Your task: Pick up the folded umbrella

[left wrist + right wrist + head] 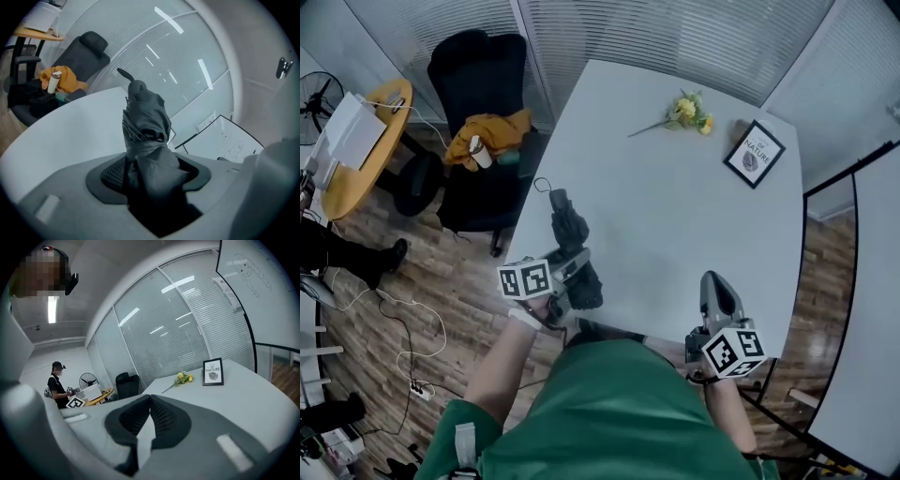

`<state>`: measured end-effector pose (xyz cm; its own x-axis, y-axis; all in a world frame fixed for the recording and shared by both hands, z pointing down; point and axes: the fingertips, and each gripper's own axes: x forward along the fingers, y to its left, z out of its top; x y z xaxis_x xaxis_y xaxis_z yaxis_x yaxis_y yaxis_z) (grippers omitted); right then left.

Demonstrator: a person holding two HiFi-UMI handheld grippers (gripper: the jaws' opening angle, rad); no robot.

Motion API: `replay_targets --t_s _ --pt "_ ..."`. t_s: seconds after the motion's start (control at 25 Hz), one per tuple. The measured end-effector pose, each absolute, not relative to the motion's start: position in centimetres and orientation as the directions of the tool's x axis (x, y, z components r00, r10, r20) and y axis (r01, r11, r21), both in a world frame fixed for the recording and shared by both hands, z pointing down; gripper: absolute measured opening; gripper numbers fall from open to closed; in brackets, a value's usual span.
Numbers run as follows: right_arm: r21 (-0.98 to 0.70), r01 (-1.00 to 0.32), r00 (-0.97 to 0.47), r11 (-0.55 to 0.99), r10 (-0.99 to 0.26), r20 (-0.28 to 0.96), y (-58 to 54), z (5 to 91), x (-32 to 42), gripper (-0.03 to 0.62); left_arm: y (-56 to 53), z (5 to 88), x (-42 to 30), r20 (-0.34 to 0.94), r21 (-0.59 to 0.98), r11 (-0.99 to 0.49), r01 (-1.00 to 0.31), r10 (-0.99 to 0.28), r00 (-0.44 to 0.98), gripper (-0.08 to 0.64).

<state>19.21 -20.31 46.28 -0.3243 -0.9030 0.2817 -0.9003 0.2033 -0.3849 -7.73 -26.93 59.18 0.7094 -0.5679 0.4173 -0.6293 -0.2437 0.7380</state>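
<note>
In the head view, the folded umbrella (570, 230), dark grey with crumpled fabric and a thin loop at its far end, sits at centre-left above the white table (675, 216). The left gripper (574, 265) pinches it near its lower end. Yellow flowers (689, 112) and a framed picture (755, 153) lie well apart at upper right, and a black chair (478, 103) stands at upper left. In the left gripper view, the umbrella rises from the jaws clamped on it at centre. In the right gripper view, the right gripper (714, 281) has its jaw tips pressed together on nothing.

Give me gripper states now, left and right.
Left gripper: closed on the folded umbrella.
Right gripper: closed, nothing between its jaws.
</note>
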Motion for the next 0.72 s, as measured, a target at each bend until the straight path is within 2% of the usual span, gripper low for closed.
replay_targets --t_s 0.28,0.56,0.72 --pt "-0.355 -0.902 -0.347 0.245 -0.902 0.258 -20.6 45.1 18.3 0.003 -27.8 50.4 -6.1 0.195 0.720 -0.426 -0.548 -0.633 0.749 0.301" --pt "-0.320 -0.893 -0.394 0.315 -0.892 0.221 -21.6 43.6 16.9 0.003 -28.1 45.0 -5.1 0.108 0.647 -0.530 -0.548 -0.648 0.754 0.301" --pt "-0.272 -0.897 -0.403 0.348 -0.897 0.180 -22.3 41.5 16.3 0.003 -27.5 41.7 -4.8 -0.014 0.695 -0.560 -0.451 -0.638 0.770 0.299"
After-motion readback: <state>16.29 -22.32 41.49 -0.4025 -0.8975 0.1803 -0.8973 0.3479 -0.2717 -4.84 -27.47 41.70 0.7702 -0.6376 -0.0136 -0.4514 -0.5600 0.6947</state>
